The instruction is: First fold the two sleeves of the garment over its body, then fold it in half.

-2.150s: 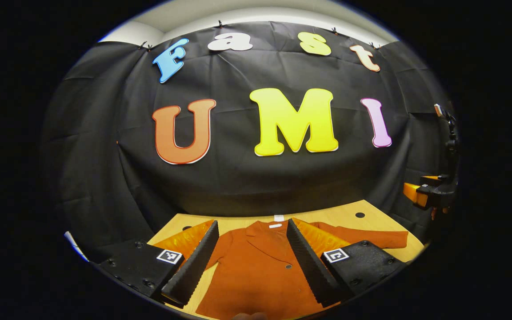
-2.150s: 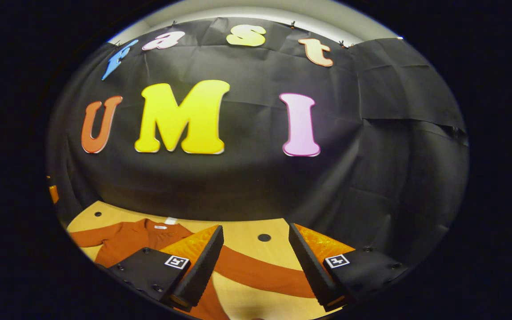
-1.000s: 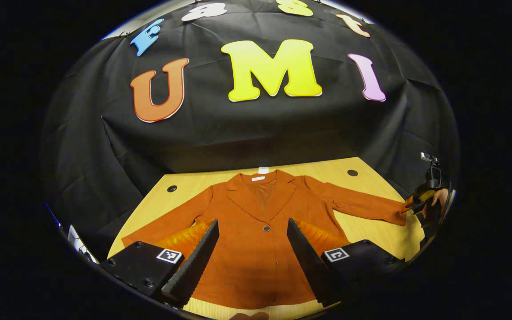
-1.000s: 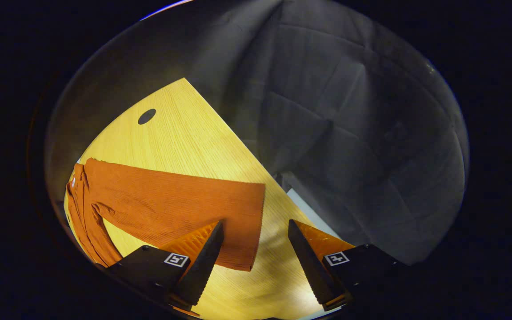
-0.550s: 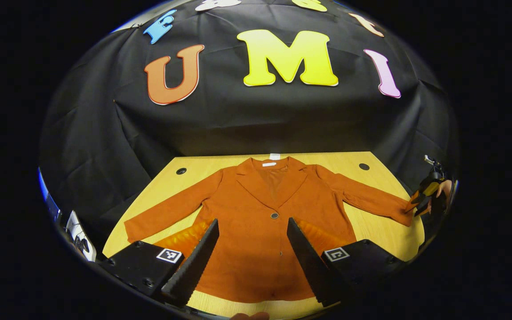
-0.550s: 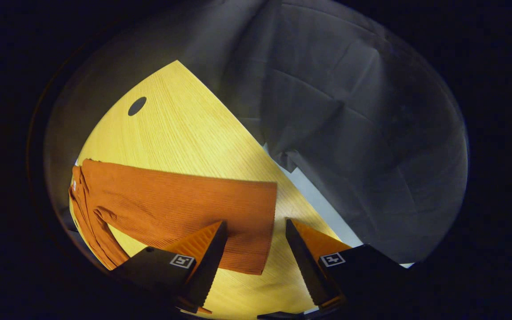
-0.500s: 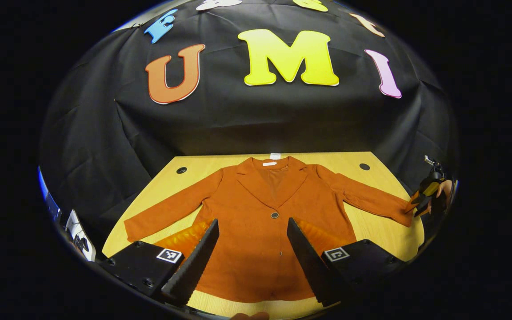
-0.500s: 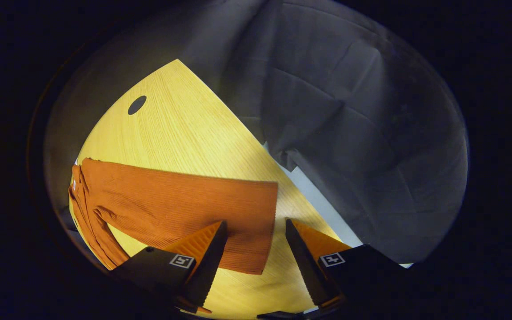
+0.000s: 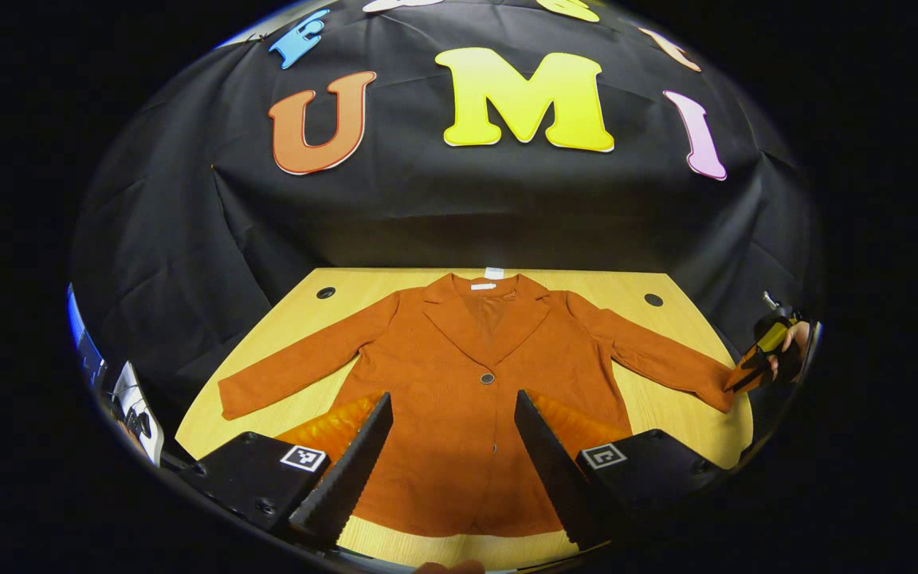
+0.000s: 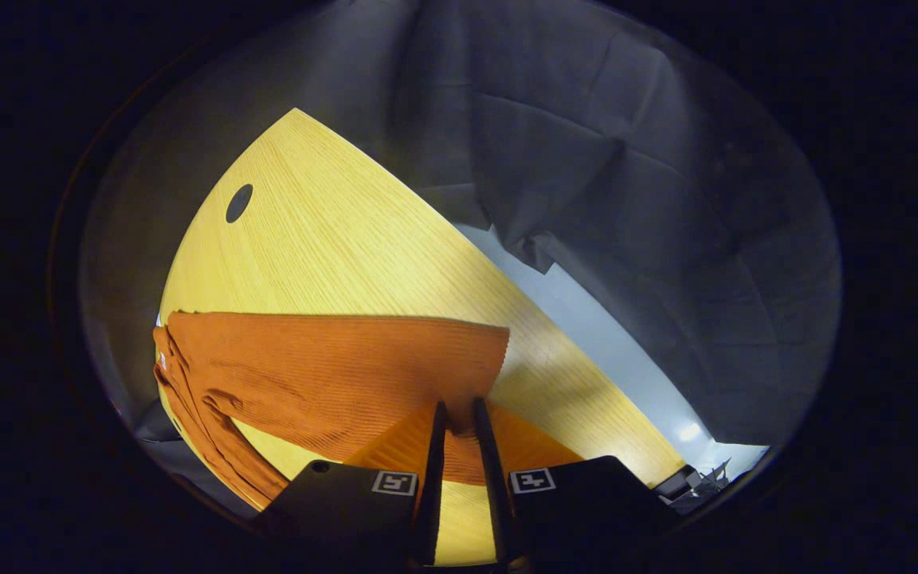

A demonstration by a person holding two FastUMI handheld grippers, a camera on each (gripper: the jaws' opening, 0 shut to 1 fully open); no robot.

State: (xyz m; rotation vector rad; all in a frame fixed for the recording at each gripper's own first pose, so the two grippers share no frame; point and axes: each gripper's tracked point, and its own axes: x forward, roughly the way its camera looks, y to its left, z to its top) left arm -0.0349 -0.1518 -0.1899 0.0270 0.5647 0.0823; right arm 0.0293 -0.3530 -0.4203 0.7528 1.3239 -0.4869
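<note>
Garment: rust-orange jacket, flat and face-up on the wooden surface, collar toward the back wall, both sleeves spread out to the sides, nothing folded yet. Left sleeve lies straight, untouched, cuff near the surface's left edge. Left gripper hovers above the jacket's hem area, jaws spread wide, holding nothing; it has pulled back a bit over the last second, so more of the jacket is in frame. Right sleeve stretches to the right edge of the surface. Main change is at the right gripper: its jaws were wide apart half a second ago and are now closed down to a narrow gap right at the cuff. It looks clenched on the cuff edge, with fabric between the fingers. In the left gripper view the right gripper sits touching the sleeve end, a hand behind it. Judgement: grasp for the first sleeve fold just made; next is lifting the cuff and carrying it across over the body. Risk: thin pinch on the cuff edge could slip.
</note>
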